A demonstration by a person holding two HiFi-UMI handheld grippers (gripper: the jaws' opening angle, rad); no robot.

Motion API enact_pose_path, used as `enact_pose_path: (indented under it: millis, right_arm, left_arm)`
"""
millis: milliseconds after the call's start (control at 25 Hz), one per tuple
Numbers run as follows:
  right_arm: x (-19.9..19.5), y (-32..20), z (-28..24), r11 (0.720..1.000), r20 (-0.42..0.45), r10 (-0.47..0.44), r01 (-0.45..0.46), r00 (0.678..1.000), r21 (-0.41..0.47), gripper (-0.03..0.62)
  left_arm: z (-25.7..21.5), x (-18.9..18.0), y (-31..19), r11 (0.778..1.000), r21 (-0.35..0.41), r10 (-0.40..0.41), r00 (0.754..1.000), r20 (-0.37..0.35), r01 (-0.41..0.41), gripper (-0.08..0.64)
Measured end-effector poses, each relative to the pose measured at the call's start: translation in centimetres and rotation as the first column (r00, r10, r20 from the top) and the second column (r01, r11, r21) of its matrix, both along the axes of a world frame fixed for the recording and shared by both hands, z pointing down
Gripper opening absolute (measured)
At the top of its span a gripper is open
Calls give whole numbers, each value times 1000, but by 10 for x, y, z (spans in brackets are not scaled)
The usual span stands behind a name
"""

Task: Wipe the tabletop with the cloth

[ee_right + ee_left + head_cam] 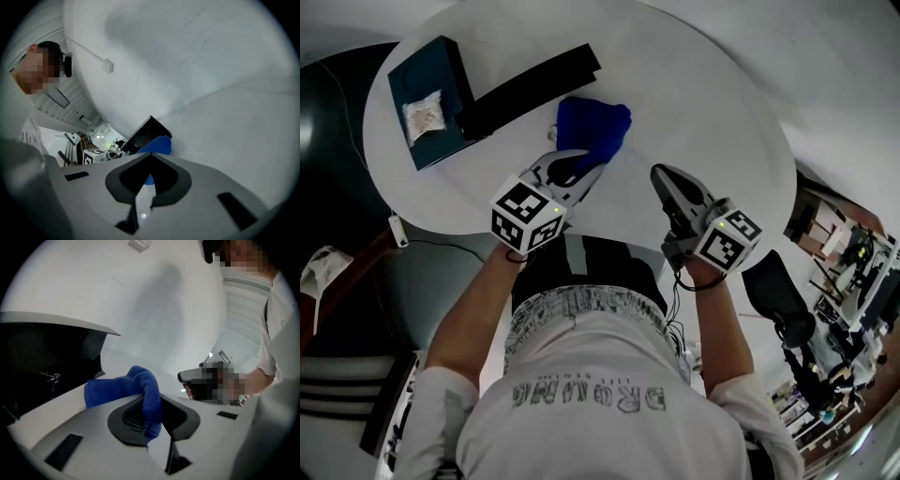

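A: Why is the left gripper (586, 169) taking the blue cloth (592, 131) by just one fold?

B: Its jaws are clamping a narrow pinch of it, so the rest is bunching out ahead of the tips onto the white tabletop (703, 103). My guess is that this is leaving a loose pad to drag across the surface.

A: And the right gripper (667, 183)?

B: Its jaws are sitting together with nothing between them. It is hovering over bare table just beside the left one, on the person's side, and is probably being held clear of the wiping path.

A: Where is the cloth lying against everything else?

B: Near the middle of the table, its far end close to the long black box (530, 89). The teal box (431, 84) is sitting further left. In the right gripper view the cloth is showing beyond the closed tips, apart from them.
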State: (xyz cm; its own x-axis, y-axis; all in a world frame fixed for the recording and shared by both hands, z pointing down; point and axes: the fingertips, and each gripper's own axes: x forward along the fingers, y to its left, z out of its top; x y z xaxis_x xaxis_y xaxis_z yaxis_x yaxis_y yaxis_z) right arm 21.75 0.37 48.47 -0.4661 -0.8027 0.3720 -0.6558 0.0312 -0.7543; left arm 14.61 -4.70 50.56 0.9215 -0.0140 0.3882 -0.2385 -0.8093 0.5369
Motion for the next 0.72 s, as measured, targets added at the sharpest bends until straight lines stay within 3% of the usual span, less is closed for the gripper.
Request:
enact_pose_path:
  millis: [320,520,720]
  right_arm:
    - [-84,-36,-16,985,9,-169,169,985,20,8]
    - [-140,-54,-18,967,20,-256,255,967,16,8]
    - [-190,-73,-18,940,21,-341,341,940,19,8]
  left_arm:
    - [-44,-116,-28,983,24,-182,980,-76,184,69]
    - [-59,-203,-41,955,39,-292,954,-67,295,69]
    - [-57,-284,-47,911,57,-408,912,-35,409,69]
